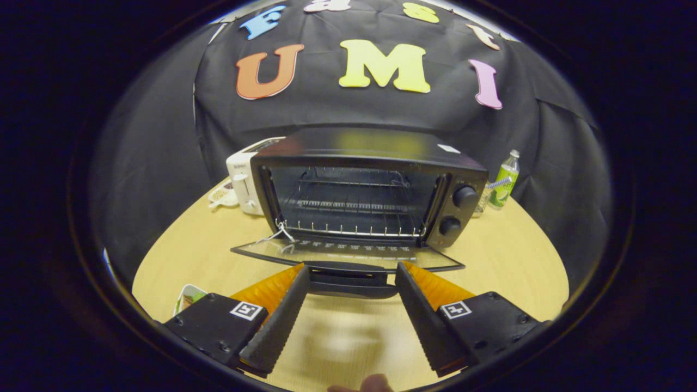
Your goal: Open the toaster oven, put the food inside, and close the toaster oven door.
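A black toaster oven (370,185) stands on the round wooden table (506,261) with its glass door (348,253) folded down flat. Its wire rack (354,218) is bare. The door's black handle (351,283) lies right at the tips of my fingers, in the gap between them. My gripper (353,272) is open, with nothing held; the fingers (283,313) straddle the handle without pressing on it. A small dish with food (189,298) peeks out behind the left finger, at the table's near left.
A white pop-up toaster (244,177) sits behind the oven's left side, with a small white item (222,194) beside it. A green-labelled bottle (503,182) stands to the oven's right. Two knobs (464,197) are on the oven's right panel.
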`<state>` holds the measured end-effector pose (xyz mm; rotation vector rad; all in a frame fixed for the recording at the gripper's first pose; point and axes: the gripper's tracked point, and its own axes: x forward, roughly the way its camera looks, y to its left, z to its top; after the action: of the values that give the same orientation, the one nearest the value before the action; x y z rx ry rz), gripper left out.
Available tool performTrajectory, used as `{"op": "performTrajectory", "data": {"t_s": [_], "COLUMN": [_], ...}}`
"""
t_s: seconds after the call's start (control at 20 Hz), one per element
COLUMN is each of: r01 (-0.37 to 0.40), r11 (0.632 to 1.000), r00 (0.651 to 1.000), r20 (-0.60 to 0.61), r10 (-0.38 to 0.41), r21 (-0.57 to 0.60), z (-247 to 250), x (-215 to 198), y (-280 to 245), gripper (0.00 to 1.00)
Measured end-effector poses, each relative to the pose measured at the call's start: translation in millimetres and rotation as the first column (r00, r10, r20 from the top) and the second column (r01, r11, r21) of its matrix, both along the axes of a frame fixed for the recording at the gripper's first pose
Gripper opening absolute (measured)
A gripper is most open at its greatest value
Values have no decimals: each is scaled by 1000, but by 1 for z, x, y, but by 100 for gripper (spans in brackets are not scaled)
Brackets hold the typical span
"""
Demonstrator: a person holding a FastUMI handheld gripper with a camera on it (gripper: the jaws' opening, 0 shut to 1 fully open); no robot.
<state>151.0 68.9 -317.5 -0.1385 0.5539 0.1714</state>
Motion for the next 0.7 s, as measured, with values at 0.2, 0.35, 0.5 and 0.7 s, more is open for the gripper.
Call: {"op": "performTrajectory", "data": {"t_s": [0.2,0.35,0.5,0.7], "r01": [10,-37,-87,-216], "r11": [1000,999,989,923], "r00": [997,996,989,921], "r20": [-73,-76,-111,-247], "r10": [-10,40,101,301], "r21": [-5,39,122,318], "z": [-15,16,52,92], "x": [-11,-27,-44,-81], "y": [-6,-8,-18,2], "gripper": [100,100,100,100]}}
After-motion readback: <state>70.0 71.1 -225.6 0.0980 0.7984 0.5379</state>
